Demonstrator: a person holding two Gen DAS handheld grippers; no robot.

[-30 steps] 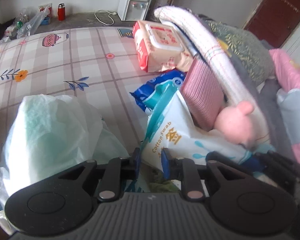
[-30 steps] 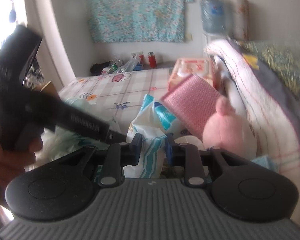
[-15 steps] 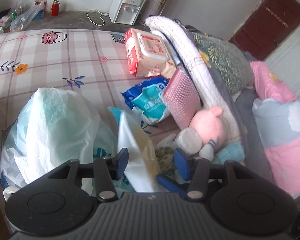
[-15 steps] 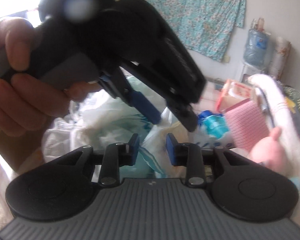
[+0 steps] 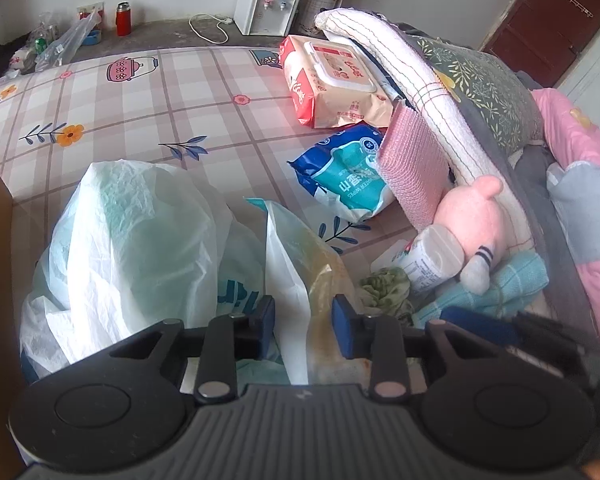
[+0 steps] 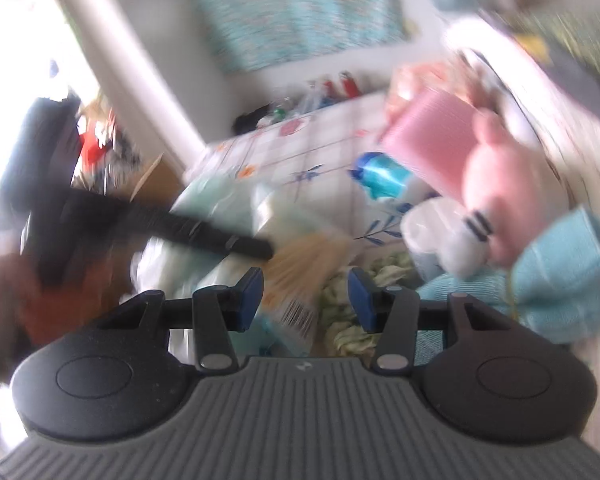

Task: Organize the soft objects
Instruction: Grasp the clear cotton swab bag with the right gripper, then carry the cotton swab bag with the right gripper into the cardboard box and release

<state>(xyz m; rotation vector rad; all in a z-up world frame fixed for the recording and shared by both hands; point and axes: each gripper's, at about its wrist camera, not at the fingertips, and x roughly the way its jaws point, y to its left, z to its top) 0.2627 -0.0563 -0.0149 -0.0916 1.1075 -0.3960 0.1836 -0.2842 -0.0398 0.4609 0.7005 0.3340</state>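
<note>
The left gripper (image 5: 303, 322) is straddling the cotton swab bag (image 5: 300, 280). Its fingers have just been closing after a brief widening a half second ago, but the pads are standing slightly apart from the bag's sides, so the bag is sitting between them, not clamped.

The right gripper (image 6: 305, 295) has just been opening. A second ago its fingers were nearly together around that bag's edge; now they are standing apart with the bag's lower end (image 6: 296, 300) loose between them. The right view is heavily blurred.

Judgement: the bag is passing from right to left, and neither gripper is securing it yet.

Count on the bed (image 5: 140, 112):
- one large white plastic bag (image 5: 132, 240)
- two wipes packs, red (image 5: 332, 84) and blue (image 5: 348, 176)
- one pink plush toy (image 5: 472, 216)
- one pink cloth (image 5: 412, 168)
- one bottle (image 5: 432, 264)
- one blue towel (image 5: 496, 284)
</note>
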